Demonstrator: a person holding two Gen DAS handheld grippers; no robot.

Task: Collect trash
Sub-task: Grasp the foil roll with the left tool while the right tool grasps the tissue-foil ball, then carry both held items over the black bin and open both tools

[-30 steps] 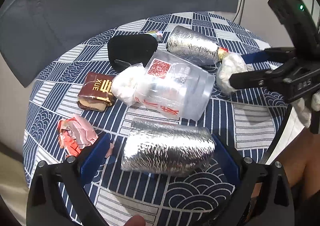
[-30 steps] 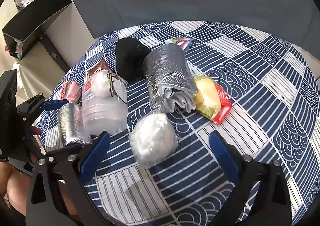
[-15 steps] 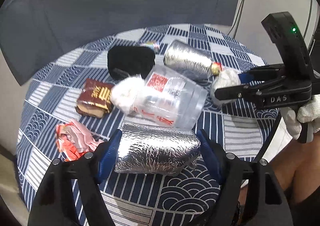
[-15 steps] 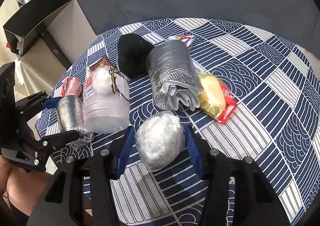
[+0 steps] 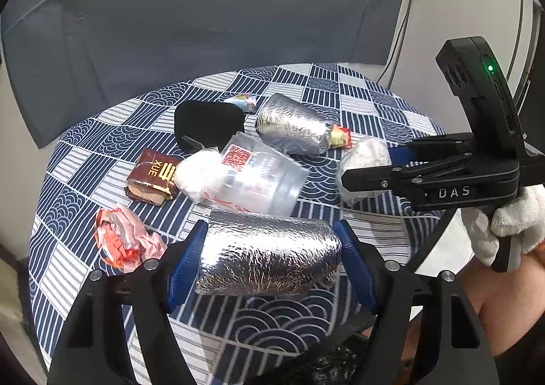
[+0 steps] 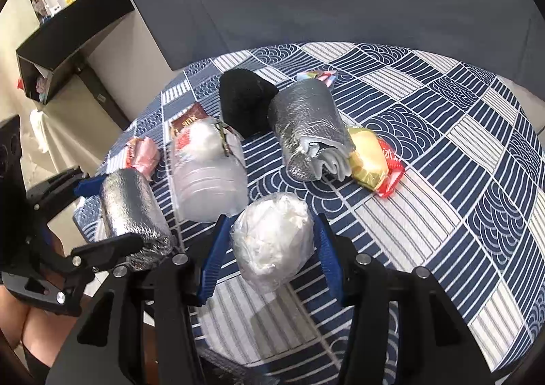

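My left gripper [image 5: 270, 257] is shut on a silver foil roll [image 5: 269, 257] and holds it a little above the near table edge; the roll also shows in the right wrist view [image 6: 131, 208]. My right gripper [image 6: 270, 242] is shut on a white wad in clear plastic [image 6: 272, 238], lifted slightly; the wad also shows in the left wrist view [image 5: 361, 160]. On the cloth lie a clear plastic cup [image 5: 255, 177], a second foil roll [image 5: 293, 124], a brown wrapper [image 5: 153, 175], a pink crumpled wrapper [image 5: 121, 238] and a yellow-red snack packet [image 6: 373, 160].
A black pouch [image 5: 207, 124] and a small colourful wrapper [image 5: 243, 100] lie farther back on the round table with the blue patterned cloth [image 6: 460, 146]. A grey sofa [image 5: 204, 10] stands behind. A black shelf [image 6: 68, 37] stands at the left.
Both grippers closed from open, the left onto the foil roll and the right onto the plastic-wrapped wad, and both have drawn back and up from the table.
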